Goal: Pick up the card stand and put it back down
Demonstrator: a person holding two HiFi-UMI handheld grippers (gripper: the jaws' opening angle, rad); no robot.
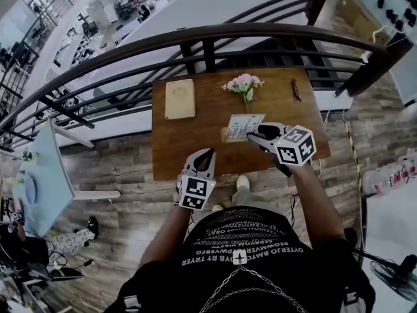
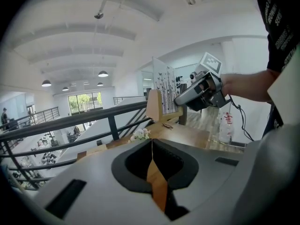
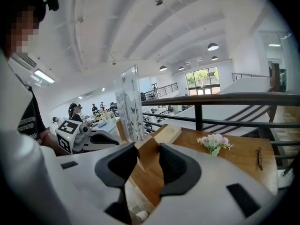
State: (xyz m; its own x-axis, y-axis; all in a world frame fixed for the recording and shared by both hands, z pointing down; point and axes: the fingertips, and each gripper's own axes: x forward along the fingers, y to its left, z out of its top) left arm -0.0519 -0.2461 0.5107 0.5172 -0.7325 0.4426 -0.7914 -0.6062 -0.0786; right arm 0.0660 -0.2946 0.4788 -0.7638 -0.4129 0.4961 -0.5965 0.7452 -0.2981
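Note:
The card stand (image 1: pixel 244 127), a printed card upright in a light wooden base, is held off the wooden table (image 1: pixel 189 145) near its middle. My right gripper (image 1: pixel 255 134) is shut on the wooden base. In the right gripper view the card (image 3: pixel 128 102) rises just past the jaws and the base (image 3: pixel 146 149) sits between the pads. The left gripper view shows the stand (image 2: pixel 161 97) in the air with the right gripper (image 2: pixel 180 100) on it. My left gripper (image 1: pixel 199 156) hovers at the table's front edge, shut, with nothing in it.
A tan notebook (image 1: pixel 180 98) lies at the table's back left. A small bunch of pink flowers (image 1: pixel 243 83) stands at the back middle, and a thin dark item (image 1: pixel 296 90) lies at the back right. A dark railing (image 1: pixel 208 44) runs just behind the table.

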